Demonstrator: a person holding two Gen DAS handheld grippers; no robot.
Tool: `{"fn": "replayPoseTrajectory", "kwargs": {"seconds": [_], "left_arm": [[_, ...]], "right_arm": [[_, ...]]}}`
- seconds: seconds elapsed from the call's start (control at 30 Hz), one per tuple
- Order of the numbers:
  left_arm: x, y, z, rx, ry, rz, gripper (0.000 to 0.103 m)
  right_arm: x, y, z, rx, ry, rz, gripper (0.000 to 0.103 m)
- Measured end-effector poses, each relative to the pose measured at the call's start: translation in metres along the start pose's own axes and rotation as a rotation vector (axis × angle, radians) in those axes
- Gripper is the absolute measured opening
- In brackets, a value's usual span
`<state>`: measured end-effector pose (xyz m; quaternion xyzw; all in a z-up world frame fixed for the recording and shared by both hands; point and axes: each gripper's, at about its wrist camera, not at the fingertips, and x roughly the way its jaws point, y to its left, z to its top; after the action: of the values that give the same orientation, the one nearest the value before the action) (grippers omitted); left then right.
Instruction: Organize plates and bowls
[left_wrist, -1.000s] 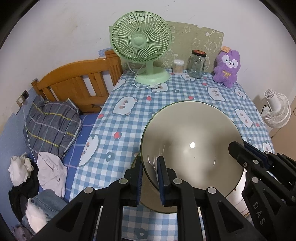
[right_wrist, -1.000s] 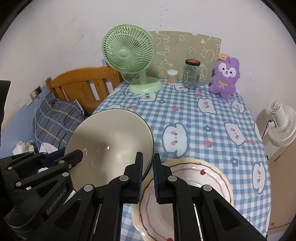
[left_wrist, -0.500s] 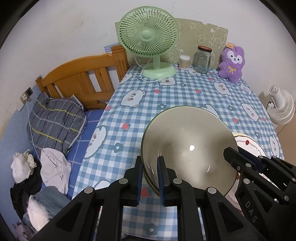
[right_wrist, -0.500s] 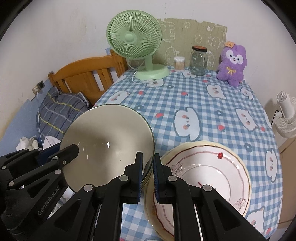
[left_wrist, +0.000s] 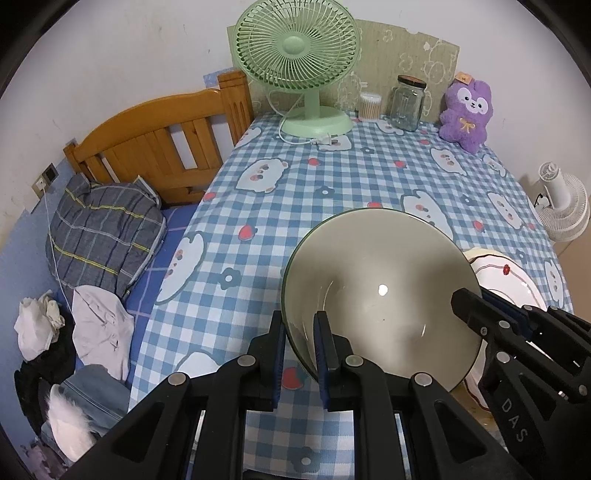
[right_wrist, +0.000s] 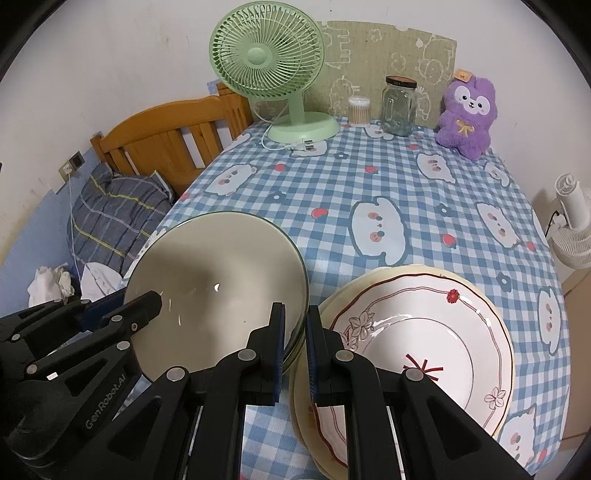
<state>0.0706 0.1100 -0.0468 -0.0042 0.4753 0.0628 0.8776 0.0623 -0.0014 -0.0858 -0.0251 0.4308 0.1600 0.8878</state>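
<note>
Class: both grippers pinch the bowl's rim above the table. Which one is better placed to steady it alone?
Probably neither: the left gripper and right gripper pinch opposite rims of the bowl.

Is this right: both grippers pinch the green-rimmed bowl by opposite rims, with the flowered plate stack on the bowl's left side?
Nearly. Both the left gripper and right gripper do pinch the bowl at opposite rims, but the flowered plates lie on its right side, by the right gripper. The right wrist view shows it.

The left gripper reads "GenRobot.AI"; the right gripper reads "DAS".
</note>
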Motion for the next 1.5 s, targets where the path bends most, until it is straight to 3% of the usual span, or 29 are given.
{"fn": "replayPoseTrajectory", "kwargs": {"seconds": [0.4, 0.47, 0.53, 0.57, 0.7, 0.8, 1.0, 1.23, 1.5], "left_arm": [[0.008, 0.004, -0.002, 0.016, -0.019, -0.02, 0.013], [0.008, 0.004, -0.003, 0.021, -0.028, -0.023, 0.018], [0.006, 0.001, -0.004, 0.044, -0.055, -0.011, 0.029], [0.006, 0.001, -0.004, 0.049, -0.061, -0.01, 0.032], [0.005, 0.006, -0.001, 0.034, -0.065, -0.028, 0.038], [0.009, 0.011, -0.001, 0.021, -0.052, -0.033, 0.048], [0.013, 0.004, -0.001, 0.066, -0.049, -0.044, 0.057], [0.009, 0.003, 0.003, 0.087, -0.097, -0.051, 0.074], [0.022, 0.005, 0.007, 0.088, -0.069, -0.053, 0.081]], "right_arm": [[0.005, 0.001, 0.001, -0.011, -0.003, 0.008, 0.017], [0.005, 0.0, 0.002, -0.003, 0.001, 0.026, 0.019], [0.005, 0.001, 0.003, -0.009, 0.012, 0.056, 0.029], [0.004, 0.002, 0.003, -0.01, 0.01, 0.065, 0.041], [-0.003, 0.003, 0.004, -0.033, -0.028, 0.018, 0.056], [-0.003, 0.0, 0.007, -0.02, -0.016, 0.03, 0.059], [0.001, 0.0, 0.014, -0.011, 0.016, 0.071, 0.064], [0.008, 0.009, 0.023, -0.069, 0.001, 0.077, 0.075], [0.032, 0.007, 0.034, -0.085, 0.041, 0.075, 0.078]]}}
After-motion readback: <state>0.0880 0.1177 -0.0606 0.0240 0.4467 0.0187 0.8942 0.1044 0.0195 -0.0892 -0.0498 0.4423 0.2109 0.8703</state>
